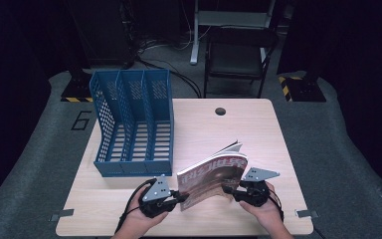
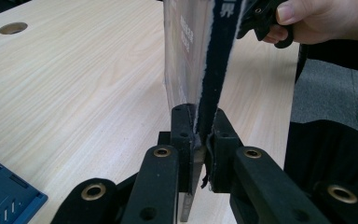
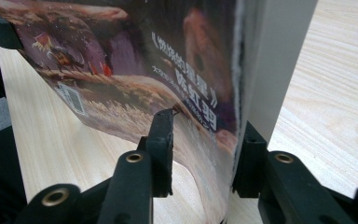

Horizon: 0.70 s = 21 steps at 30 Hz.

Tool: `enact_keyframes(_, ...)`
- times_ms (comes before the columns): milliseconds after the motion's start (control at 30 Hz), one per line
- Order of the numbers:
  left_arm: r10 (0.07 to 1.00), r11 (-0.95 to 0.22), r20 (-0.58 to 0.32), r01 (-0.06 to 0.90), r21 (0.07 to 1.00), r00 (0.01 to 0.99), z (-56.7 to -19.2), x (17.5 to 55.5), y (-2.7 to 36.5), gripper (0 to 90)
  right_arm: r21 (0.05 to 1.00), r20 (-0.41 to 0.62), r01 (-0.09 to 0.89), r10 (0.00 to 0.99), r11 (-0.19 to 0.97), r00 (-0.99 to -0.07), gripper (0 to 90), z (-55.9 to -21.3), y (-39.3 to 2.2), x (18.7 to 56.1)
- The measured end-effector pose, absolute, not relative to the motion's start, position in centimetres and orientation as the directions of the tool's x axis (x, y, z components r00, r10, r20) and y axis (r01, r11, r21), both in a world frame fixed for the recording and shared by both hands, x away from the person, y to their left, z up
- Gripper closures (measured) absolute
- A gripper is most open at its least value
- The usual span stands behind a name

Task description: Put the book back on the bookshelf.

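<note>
My left tool: clamped tight on the magazine's lower left edge.
My right tool: jaws apart, magazine's right edge between them, one pad clear.
Magazine: upright, lower centre of the high view, on the worktop.
Blue file rack: upper left, well apart.

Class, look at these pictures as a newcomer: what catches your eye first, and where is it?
A magazine stands upright near the front edge of the wooden table, the left tongs clamped on one edge and the right tongs around the other, open. At back left stands a blue three-slot file rack.
</note>
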State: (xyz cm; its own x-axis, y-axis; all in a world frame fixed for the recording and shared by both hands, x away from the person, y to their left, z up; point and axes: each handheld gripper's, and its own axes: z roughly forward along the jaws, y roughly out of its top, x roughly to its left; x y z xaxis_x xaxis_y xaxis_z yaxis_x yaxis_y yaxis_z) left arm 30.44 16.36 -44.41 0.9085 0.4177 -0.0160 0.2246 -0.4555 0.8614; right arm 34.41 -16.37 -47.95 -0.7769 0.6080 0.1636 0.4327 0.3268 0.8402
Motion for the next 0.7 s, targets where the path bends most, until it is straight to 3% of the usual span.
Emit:
enact_keyframes(467,0.416,-0.459,-0.044,0.251,0.852,0.908,-44.1,30.7,16.3,81.5,0.851,0.185,0.437,0.614,0.290,-0.767,61.5,-47.7,-17.2,34.2)
enact_keyframes(700,0.411,-0.429,-0.070,0.261,0.865,0.909,-42.5,30.9,16.1,76.3,0.848,0.193,0.447,0.617,0.287,-0.763,60.9,-47.8,-17.3,34.1)
